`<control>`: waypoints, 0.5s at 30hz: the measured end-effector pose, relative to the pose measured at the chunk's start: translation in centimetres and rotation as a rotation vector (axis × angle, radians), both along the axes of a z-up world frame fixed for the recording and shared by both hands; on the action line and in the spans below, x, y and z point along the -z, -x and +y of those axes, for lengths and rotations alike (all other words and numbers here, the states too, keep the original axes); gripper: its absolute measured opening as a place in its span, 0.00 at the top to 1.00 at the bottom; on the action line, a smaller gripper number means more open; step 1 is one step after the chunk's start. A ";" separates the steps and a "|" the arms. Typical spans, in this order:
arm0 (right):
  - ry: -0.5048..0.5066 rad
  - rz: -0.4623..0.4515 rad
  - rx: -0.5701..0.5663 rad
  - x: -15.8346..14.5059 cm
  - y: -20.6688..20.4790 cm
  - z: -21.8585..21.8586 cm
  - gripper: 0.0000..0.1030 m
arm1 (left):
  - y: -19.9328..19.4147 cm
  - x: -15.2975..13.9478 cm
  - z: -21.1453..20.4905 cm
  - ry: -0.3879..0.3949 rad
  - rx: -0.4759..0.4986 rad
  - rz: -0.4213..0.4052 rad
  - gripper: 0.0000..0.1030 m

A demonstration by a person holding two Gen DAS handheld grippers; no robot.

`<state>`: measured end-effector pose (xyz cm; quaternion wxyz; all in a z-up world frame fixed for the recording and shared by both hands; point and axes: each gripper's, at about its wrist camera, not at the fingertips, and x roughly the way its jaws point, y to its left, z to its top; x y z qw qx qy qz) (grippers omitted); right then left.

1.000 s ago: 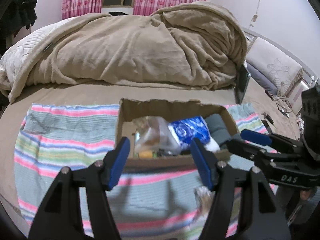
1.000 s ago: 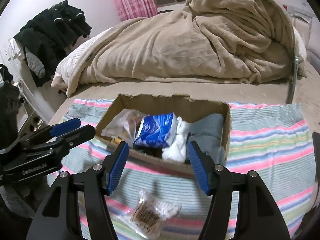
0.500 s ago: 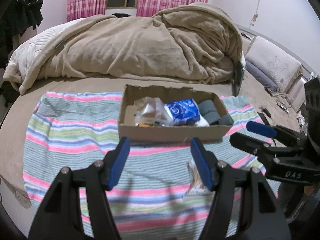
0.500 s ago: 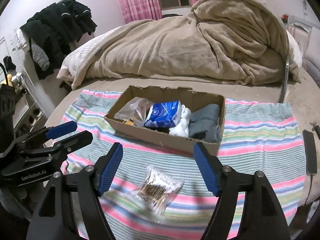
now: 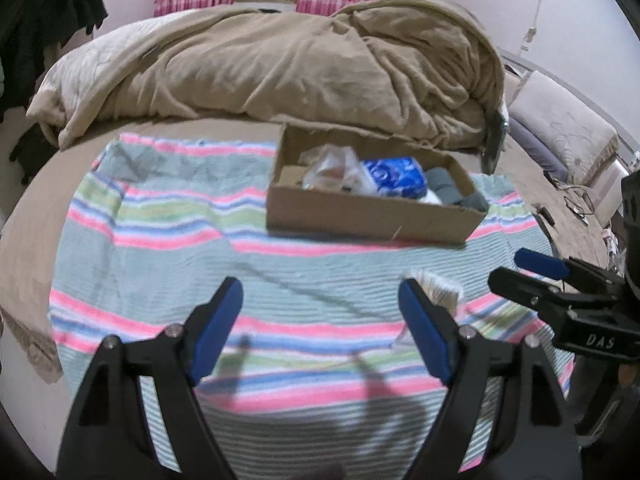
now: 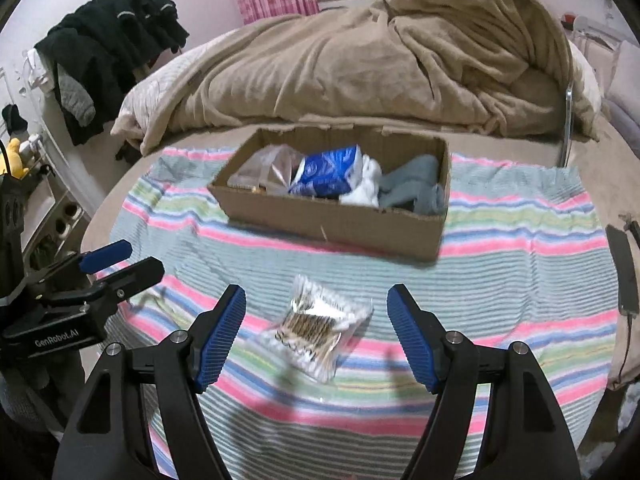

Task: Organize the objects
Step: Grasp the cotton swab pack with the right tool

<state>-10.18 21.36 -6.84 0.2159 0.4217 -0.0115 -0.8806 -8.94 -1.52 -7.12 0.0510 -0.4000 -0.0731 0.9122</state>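
Observation:
A cardboard box [image 6: 332, 216] sits on a striped towel [image 6: 500, 264] on the bed; it also shows in the left wrist view [image 5: 360, 216]. It holds a clear plastic bag [image 6: 268, 168], a blue packet [image 6: 328, 174], a white cloth [image 6: 366, 190] and a grey cloth [image 6: 416, 188]. A clear packet of cotton swabs [image 6: 318, 330] lies on the towel in front of the box, between the fingers of my open, empty right gripper [image 6: 316, 336]. My left gripper [image 5: 320, 330] is open and empty over bare towel; the swab packet [image 5: 438, 290] lies beside its right finger.
A crumpled tan blanket [image 6: 360, 64] fills the bed behind the box. A dark phone [image 6: 622, 272] with a cable lies at the towel's right edge. Black clothes [image 6: 108, 48] hang at the left wall. Pillows [image 5: 560, 136] lie at the far right.
Both grippers have pulled back from the box toward the near edge of the towel. The box looks farther away, and the swab packet now lies between the right gripper's fingers.

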 end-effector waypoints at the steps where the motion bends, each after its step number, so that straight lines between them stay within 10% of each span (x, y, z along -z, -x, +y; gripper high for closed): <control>1: -0.003 -0.008 0.000 0.4 0.0 0.0 0.25 | -0.2 0.2 -0.1 -0.001 -0.001 -0.004 0.21; 15: -0.045 -0.139 -0.020 5.2 0.9 -2.0 0.24 | -0.9 3.2 -2.1 -0.023 -0.019 -0.053 0.21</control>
